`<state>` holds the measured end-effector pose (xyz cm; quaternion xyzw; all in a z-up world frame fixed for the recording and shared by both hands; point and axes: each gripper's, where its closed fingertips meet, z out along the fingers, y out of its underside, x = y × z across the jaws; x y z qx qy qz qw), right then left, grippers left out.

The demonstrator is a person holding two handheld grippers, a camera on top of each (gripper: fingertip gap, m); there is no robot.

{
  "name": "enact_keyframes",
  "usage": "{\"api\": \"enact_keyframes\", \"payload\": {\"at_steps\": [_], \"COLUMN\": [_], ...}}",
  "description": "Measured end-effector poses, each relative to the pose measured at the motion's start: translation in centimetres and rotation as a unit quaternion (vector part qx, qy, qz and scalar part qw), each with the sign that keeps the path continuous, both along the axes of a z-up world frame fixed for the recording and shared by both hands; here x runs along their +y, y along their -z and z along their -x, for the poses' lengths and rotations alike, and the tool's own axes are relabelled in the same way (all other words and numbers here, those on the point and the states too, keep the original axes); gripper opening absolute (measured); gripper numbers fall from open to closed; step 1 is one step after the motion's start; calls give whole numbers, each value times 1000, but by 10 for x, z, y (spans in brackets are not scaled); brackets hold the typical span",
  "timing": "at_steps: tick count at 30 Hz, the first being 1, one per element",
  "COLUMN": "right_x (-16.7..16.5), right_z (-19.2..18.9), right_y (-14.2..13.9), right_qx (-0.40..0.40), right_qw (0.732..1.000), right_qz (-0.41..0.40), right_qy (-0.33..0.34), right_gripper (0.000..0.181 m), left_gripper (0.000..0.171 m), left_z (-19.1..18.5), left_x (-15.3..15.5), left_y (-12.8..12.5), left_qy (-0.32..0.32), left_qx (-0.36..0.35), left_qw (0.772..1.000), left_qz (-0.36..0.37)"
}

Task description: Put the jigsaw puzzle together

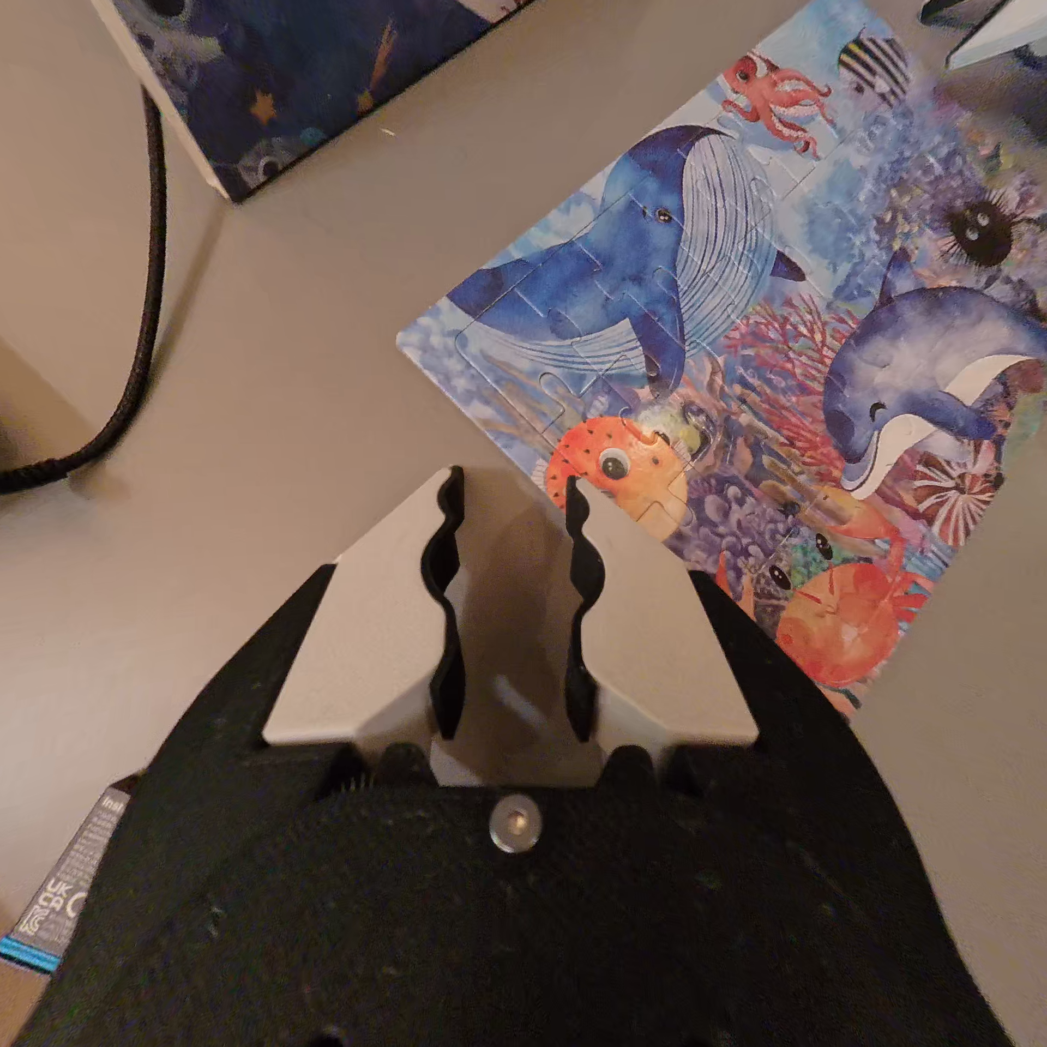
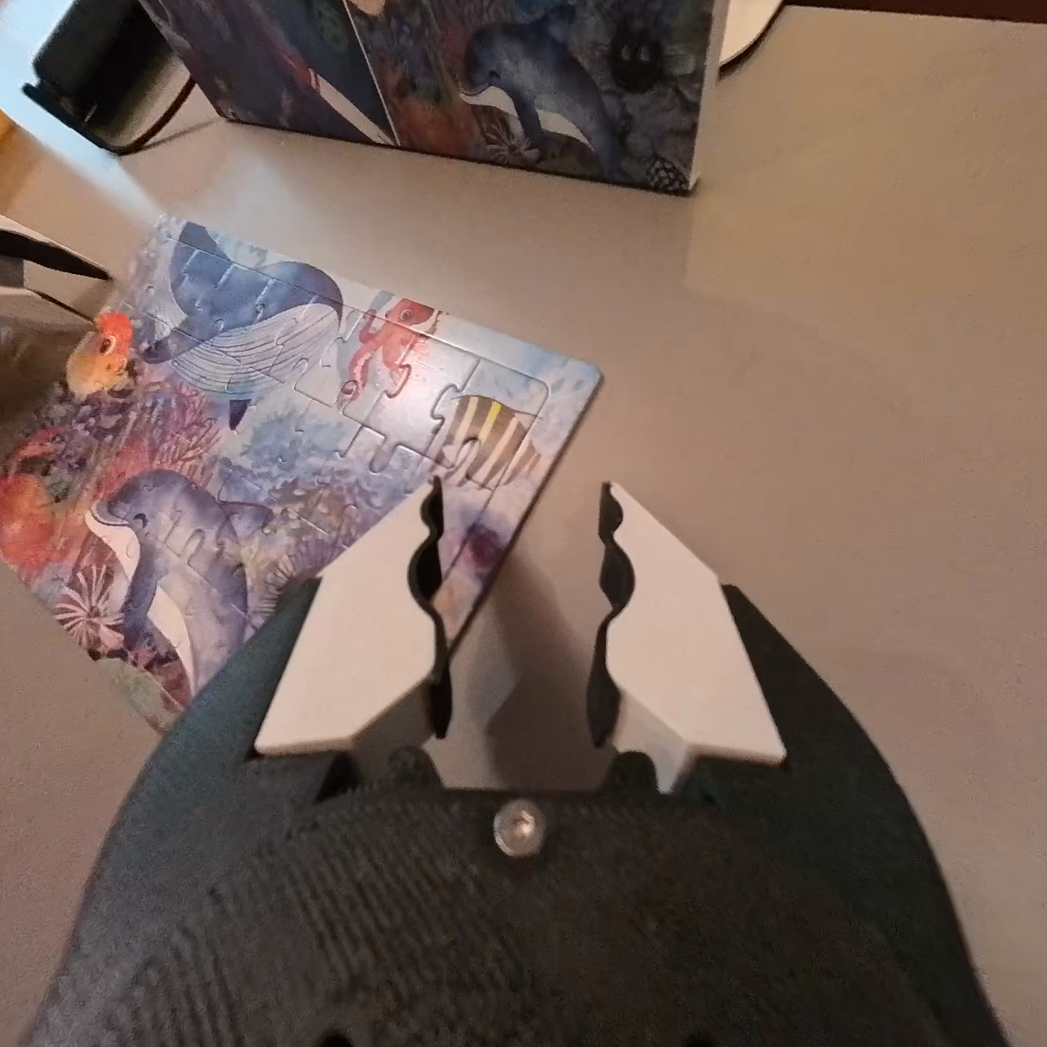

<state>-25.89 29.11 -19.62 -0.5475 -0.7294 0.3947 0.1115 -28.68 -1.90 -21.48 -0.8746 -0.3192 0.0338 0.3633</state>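
With both the left gripper [image 1: 514, 481] and right gripper [image 2: 524, 487] spread and empty, either one dragging low could have nudged the finished-looking jigsaw puzzle [image 1: 736, 351], at right of frame, and split its seams.

Left gripper [image 1: 513, 481], jaws parted and empty, beside assembled puzzle [image 1: 765, 351] on table [image 1: 294, 368]

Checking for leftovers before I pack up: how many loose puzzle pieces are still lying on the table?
0. The puzzle looks whole, and none lies on the table around it. Some could be hidden behind the box or under a claw.
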Motion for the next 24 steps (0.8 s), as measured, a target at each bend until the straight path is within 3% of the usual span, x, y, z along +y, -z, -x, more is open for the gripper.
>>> {"api": "enact_keyframes", "payload": {"at_steps": [2,6,9,13,17,20,22,24], "right_x": [-17,-32,-40,-36,-26,-26,-30,-41], "right_z": [-3,-3,-3,-1,4,0,-5,-11], "right_y": [-1,-5,-13,-34,-78,-114,-129,-136], "right_qx": [-10,-18,-26,-30,11,32,33,16], "right_qw": [999,999,994,968,910,836,796,770], "right_qz": [28,42,107,246,415,548,604,634], "right_qy": [-13,4,16,32,28,-8,-37,-69], "right_gripper": [51,75,92,84,64,56,45,48], "left_gripper": [34,35,34,32,32,32,32,32], "left_z": [-2,-6,-6,-3,-1,-1,-1,-1], "left_x": [6,12,12,9,8,9,10,11], "left_y": [1,3,2,2,1,-1,-2,-3], "left_qy": [9,17,13,6,4,1,-1,1], "left_qx": [25,52,41,35,37,19,-4,-24], "left_qw": [1000,998,999,999,999,1000,999,997], "left_qz": [13,27,18,9,6,-22,-47,-71]}}
